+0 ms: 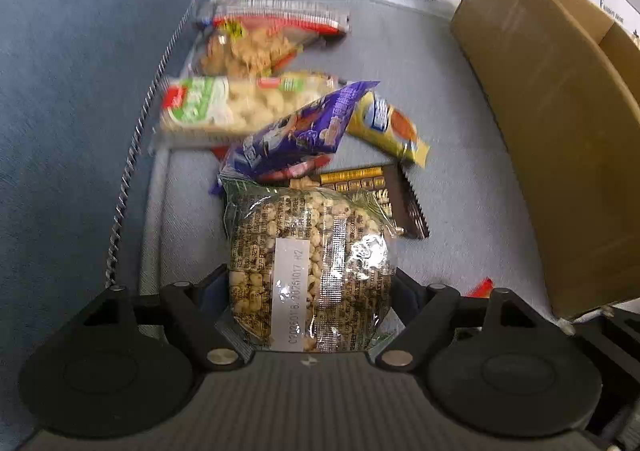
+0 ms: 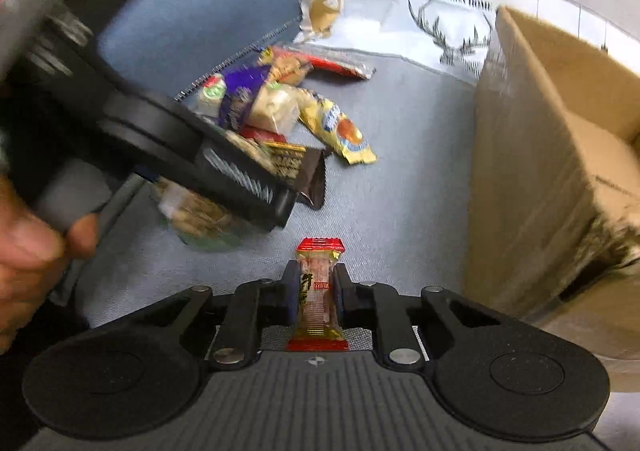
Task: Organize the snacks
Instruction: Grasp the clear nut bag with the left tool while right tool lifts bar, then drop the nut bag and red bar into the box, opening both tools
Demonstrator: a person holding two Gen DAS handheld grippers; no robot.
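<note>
Holding a clear bag of pale puffed kernels with a white date label (image 1: 308, 271), the left gripper (image 1: 310, 291) has its jaws pressed on the bag's sides. The right gripper (image 2: 318, 291) pinches a small red-ended wrapped snack stick (image 2: 318, 291) in a narrow grip. Both loads look lifted from the pile of mixed snack packets (image 1: 280, 111) on the grey-blue cushion (image 1: 460, 171). Judged next: carry them right to the open brown cardboard box (image 2: 540, 171). Its inside is hidden, and motion blur smears the far packets.
</note>
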